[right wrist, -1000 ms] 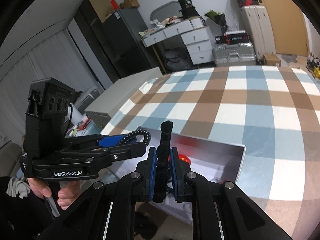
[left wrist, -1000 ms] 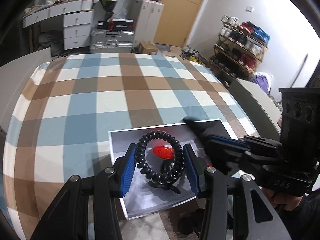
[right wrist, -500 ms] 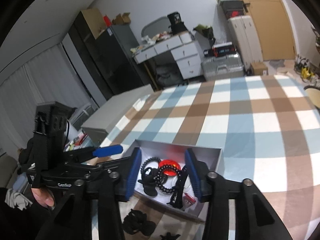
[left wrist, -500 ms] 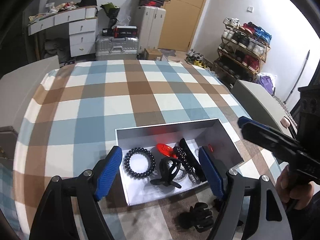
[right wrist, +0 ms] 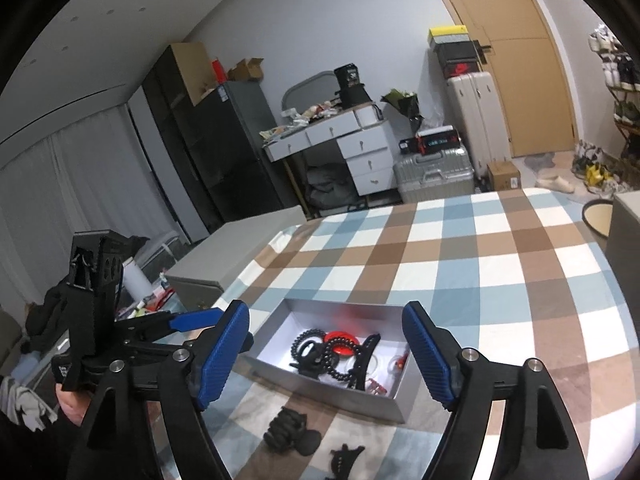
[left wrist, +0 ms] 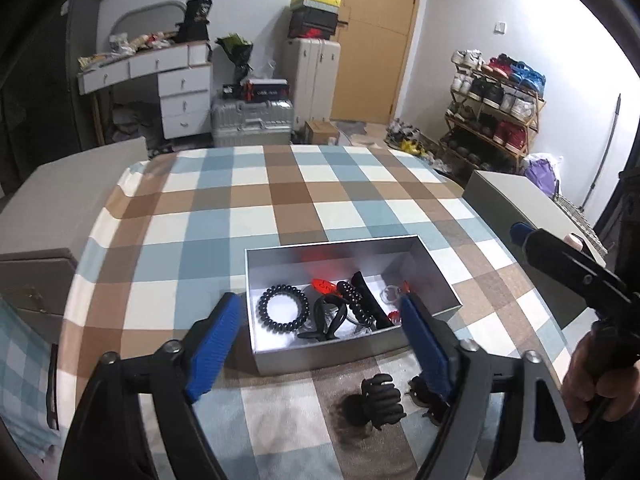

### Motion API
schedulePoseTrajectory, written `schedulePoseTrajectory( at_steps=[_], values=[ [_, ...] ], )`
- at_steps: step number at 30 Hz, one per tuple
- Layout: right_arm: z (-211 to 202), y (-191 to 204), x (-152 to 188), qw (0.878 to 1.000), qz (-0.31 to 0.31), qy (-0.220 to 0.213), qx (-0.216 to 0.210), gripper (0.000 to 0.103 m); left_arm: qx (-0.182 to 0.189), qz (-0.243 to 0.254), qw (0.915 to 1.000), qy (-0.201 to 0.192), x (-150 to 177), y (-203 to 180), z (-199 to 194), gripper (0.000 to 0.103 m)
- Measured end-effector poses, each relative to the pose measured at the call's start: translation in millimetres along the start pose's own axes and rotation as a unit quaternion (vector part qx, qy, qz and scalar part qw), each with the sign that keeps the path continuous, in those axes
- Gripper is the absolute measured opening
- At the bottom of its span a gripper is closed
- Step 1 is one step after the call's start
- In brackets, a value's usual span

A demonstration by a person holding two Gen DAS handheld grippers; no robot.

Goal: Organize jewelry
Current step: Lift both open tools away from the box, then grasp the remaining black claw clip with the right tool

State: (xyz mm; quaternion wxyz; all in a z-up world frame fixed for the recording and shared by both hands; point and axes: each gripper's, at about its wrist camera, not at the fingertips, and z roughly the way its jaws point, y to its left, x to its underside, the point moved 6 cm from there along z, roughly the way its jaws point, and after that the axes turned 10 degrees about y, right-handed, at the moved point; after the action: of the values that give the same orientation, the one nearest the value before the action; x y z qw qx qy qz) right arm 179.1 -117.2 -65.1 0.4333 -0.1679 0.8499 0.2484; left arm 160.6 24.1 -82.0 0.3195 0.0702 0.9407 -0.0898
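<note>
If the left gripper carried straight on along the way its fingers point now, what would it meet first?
Probably the silver box: the left gripper, jaws opening with nothing between them, aims down into it, towards the black claw clip beside the black spiral hair tie. Depth is unclear, so the near wall might come first.

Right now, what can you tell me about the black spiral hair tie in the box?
The black spiral hair tie is a closed ring of glossy coils that look like plastic. It lies flat on the white floor of the grey box, at the left end in the left wrist view, apart from the wall. A black claw clip sits right beside it; contact is unclear. Neither gripper touches it.
</note>
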Motion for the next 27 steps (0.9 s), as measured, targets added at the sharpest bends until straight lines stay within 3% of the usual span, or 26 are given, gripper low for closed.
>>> schedulePoseTrajectory(
  at_steps=[7, 10, 14, 21, 27],
  values=[
    [-17, 8, 13, 1.0, -0.011, -0.01, 0.011, 0.092, -0.026, -0.022, 0.9991, -0.024, 13, 2, -8, 0.083],
    [-23, 11, 22, 1.0, -0.018, -0.01, 0.018, 0.096, -0.059, -0.021, 0.9969, -0.048, 21, 2, -12, 0.083],
    [-25, 12, 37, 0.999, -0.024, 0.002, 0.023, 0.1, -0.078, -0.026, 0.9951, -0.055, 37, 2, -12, 0.091],
    [1, 2, 81, 0.996, -0.012, 0.082, 0.033, 0.1, -0.076, -0.04, 0.9961, -0.02, 68, 3, -2, 0.092],
    [22, 2, 113, 0.988, -0.04, 0.136, 0.058, 0.1, -0.07, -0.061, 0.9957, 0.006, 90, 10, -1, 0.092]
  ],
)
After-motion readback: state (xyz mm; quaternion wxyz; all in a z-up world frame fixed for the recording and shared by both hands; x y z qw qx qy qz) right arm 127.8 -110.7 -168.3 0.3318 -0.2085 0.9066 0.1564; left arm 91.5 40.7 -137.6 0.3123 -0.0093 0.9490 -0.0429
